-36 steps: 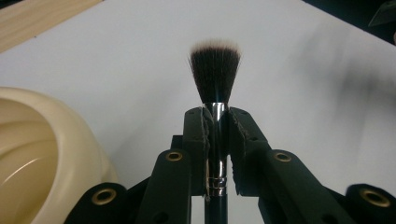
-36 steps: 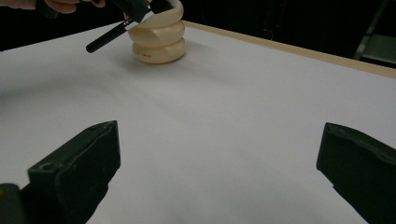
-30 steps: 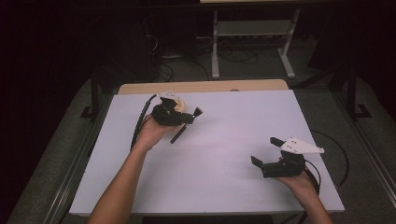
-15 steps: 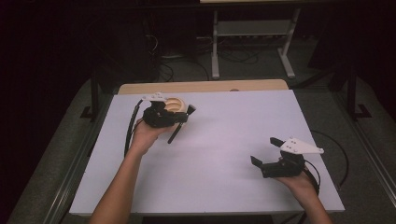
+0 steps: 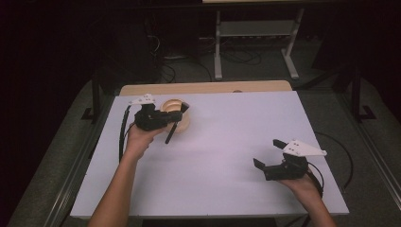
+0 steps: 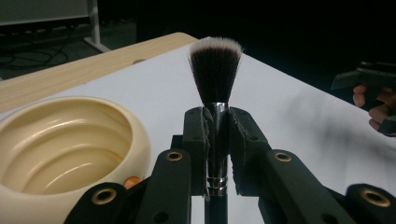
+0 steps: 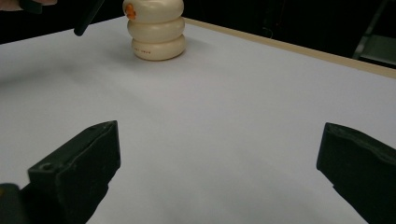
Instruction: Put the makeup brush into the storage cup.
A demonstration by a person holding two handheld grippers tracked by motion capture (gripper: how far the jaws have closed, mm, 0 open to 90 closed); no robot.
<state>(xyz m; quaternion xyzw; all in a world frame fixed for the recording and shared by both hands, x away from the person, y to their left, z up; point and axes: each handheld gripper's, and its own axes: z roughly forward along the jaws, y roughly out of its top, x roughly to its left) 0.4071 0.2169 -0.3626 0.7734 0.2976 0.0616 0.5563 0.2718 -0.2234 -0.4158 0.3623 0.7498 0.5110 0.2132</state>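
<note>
- Makeup brush (image 6: 215, 93) is clamped by its metal ferrule between the closed jaws of the left gripper (image 6: 215, 140); bristles are pointed away from the camera, dark with pale tips.
- Brush handle (image 5: 170, 133) is seen in the high view slanting down toward 5 o'clock from the left gripper (image 5: 158, 118).
- Cream ribbed bowl (image 5: 176, 113) is set at 11 o'clock on the white table (image 5: 227, 142), just beside the held brush; a small orange mark (image 7: 131, 12) is noted on its side.
- Right gripper (image 5: 269, 161) is held low at 4 o'clock, well apart from the bowl; its jaws are spread wide, nothing between them.
</note>
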